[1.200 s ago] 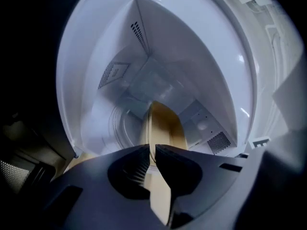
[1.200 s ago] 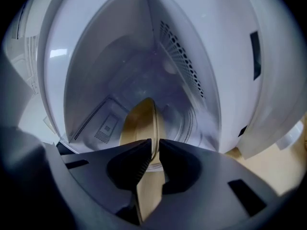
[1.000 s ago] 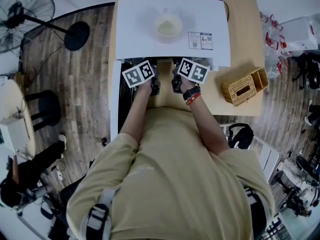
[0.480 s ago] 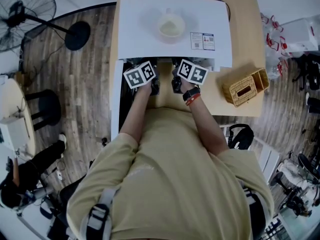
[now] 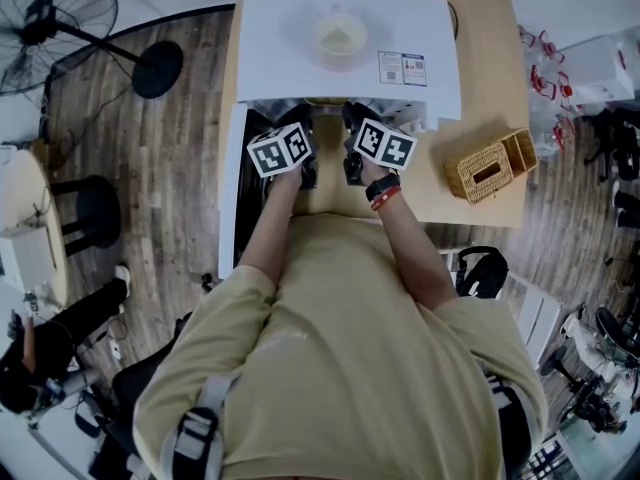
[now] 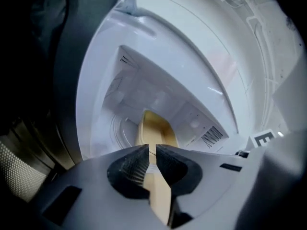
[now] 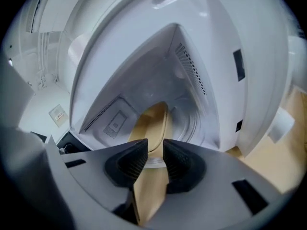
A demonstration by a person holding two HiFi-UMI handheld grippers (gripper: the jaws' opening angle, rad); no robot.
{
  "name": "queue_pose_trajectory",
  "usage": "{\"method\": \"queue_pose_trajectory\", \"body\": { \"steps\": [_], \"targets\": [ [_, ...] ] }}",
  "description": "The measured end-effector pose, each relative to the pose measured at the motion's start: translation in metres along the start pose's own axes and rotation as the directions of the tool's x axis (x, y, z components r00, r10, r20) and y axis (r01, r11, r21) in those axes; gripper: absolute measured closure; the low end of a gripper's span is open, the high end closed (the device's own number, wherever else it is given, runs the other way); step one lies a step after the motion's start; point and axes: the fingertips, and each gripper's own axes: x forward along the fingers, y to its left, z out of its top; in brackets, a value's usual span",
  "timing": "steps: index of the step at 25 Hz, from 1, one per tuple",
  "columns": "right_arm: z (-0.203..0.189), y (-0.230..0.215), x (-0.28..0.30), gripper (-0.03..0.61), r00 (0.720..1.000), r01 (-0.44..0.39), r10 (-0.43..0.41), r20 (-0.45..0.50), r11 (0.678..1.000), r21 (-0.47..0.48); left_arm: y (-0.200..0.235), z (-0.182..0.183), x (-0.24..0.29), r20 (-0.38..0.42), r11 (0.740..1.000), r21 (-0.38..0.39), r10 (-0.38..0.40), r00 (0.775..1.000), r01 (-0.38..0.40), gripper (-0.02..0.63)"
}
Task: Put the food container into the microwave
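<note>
The white microwave [image 5: 340, 58] stands on the table with its door [image 5: 228, 198] swung open to the left. A tan food container [image 6: 154, 128] is held level in the opening and reaches into the white cavity [image 6: 144, 90]. My left gripper [image 6: 152, 150] is shut on its near rim. My right gripper [image 7: 155, 145] is shut on the same container [image 7: 152, 121] from the other side. In the head view both marker cubes, left [image 5: 278, 150] and right [image 5: 385, 143], sit right at the microwave's front edge, and the jaws and container are hidden under them.
A pale bowl [image 5: 340, 36] sits on top of the microwave. A wicker basket [image 5: 490, 168] stands on the wooden table [image 5: 490, 68] to the right. A floor fan [image 5: 60, 18] is at far left. The dark inner face of the open door [image 6: 48, 104] is close on the left.
Both grippers stay shut on the container at the opening. The microwave sits slightly higher in the head view than before, while the marker cubes have hardly shifted.
</note>
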Motion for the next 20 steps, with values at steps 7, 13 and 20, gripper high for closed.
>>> {"method": "queue_pose_trajectory", "body": {
  "steps": [7, 13, 20],
  "targets": [
    [-0.011, 0.010, -0.027, 0.474, 1.000, -0.018, 0.019, 0.014, 0.997, -0.078, -0.013, -0.012, -0.028, 0.043, 0.998, 0.063, 0.007, 0.999, -0.010, 0.574],
    [-0.025, 0.011, -0.056, 0.476, 0.999, -0.026, 0.029, 0.027, 0.993, -0.119, -0.024, -0.026, -0.054, 0.094, 0.995, 0.098, 0.012, 0.996, -0.021, 0.575],
    [-0.040, 0.012, -0.092, 0.486, 0.998, -0.025, 0.035, 0.059, 0.987, -0.162, -0.039, -0.047, -0.086, 0.125, 0.984, 0.171, 0.023, 0.992, -0.044, 0.575]
  ]
}}
